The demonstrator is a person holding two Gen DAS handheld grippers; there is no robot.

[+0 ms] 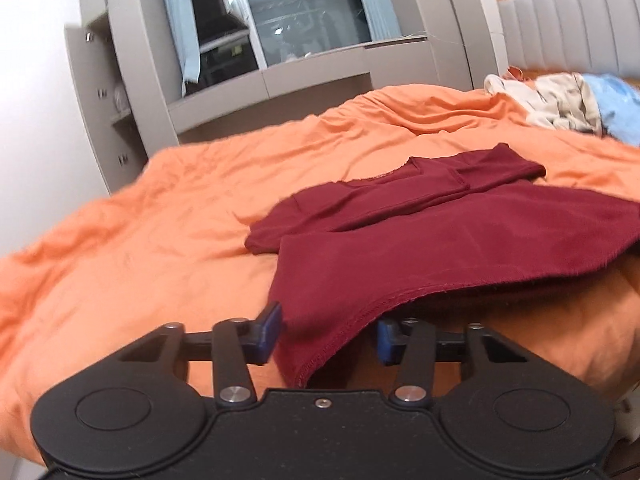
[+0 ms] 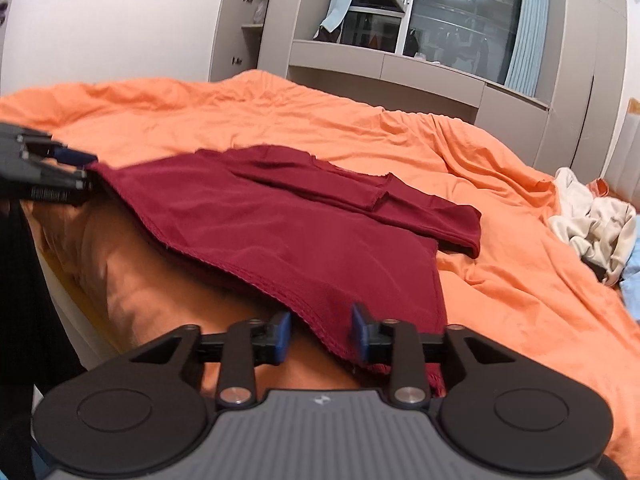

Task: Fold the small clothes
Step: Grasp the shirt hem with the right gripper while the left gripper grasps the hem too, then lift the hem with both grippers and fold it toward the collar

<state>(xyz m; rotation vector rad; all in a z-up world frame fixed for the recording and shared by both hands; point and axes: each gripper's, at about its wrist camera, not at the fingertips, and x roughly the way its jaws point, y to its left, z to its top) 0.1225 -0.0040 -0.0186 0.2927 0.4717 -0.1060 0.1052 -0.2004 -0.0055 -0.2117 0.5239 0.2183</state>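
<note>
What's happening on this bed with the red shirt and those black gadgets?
A person is folding a red shirt on an orange bed with hand-held tongs. The left tongs and right tongs each straddle a corner of its near hem, which is lifted off the cover. More clothes wait nearby.

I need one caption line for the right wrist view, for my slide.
Right gripper straddles the near hem of a dark red garment on an orange bedsheet.
</note>
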